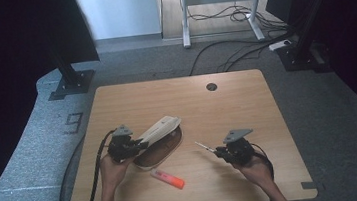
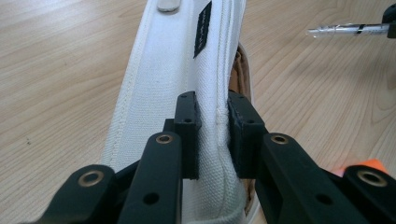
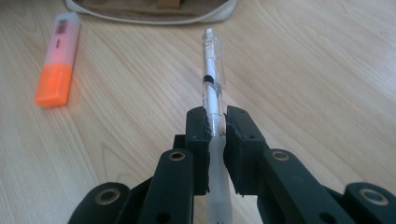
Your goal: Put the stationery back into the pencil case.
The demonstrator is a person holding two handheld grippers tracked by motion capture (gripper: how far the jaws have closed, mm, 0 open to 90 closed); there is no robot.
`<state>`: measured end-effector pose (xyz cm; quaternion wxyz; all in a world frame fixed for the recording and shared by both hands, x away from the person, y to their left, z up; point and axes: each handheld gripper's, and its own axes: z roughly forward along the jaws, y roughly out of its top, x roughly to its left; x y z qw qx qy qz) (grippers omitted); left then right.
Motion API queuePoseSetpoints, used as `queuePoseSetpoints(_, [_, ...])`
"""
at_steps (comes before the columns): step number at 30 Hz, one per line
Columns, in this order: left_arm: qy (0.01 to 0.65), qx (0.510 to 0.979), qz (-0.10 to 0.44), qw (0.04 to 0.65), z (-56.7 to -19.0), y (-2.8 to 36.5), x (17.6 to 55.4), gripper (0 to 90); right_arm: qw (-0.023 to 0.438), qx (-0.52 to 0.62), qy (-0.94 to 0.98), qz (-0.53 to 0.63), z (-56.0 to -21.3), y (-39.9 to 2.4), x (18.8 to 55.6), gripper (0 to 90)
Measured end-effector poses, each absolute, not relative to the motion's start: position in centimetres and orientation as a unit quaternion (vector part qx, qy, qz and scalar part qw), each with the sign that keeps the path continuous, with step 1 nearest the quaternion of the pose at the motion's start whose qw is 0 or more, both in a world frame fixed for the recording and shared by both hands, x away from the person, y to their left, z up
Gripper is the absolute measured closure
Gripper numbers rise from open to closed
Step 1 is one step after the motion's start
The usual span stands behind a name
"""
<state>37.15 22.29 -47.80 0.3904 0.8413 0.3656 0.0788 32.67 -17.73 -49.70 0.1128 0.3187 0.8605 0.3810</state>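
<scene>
The pencil case (image 1: 156, 142) lay on the counter (image 1: 247, 108) left of its middle, its white flap (image 2: 187, 70) raised and pinched between the jaws of the left gripper (image 1: 130, 146), which were clamped on the fabric edge so that the brown inside was left exposed. The right gripper (image 1: 222, 152) was closed on a clear pen (image 3: 212, 88), held near its frosted grip with the clip end pointing toward the case's open mouth, well apart from it and above the counter. An orange highlighter (image 1: 167, 178) lay on the counter just in front of the case, between the two hands. The step in hand was judged to be the loading of the pen into the case. For that to be done well, the flap would best be kept lifted high and steady, so that the opening was not narrowed, and the pen brought in low and roughly along the length of the case, its leading end passed under the flap before the jaws were parted. A release made too soon was judged likely to leave the pen on the rim or rolling on the counter.
</scene>
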Motion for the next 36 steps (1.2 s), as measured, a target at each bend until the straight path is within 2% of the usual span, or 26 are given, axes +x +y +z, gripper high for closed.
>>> queuePoseSetpoints(19, [0.363,0.84,0.076,0.397,-47.7,22.3,37.1,75.9,0.101,0.274,0.875,0.387,-48.9,-13.1,35.3,78.0])
queuePoseSetpoints(36, [0.364,0.838,0.075,0.4,-47.6,22.3,37.2,75.9,0.094,0.244,0.889,0.375,-49.8,-8.7,37.3,78.0])
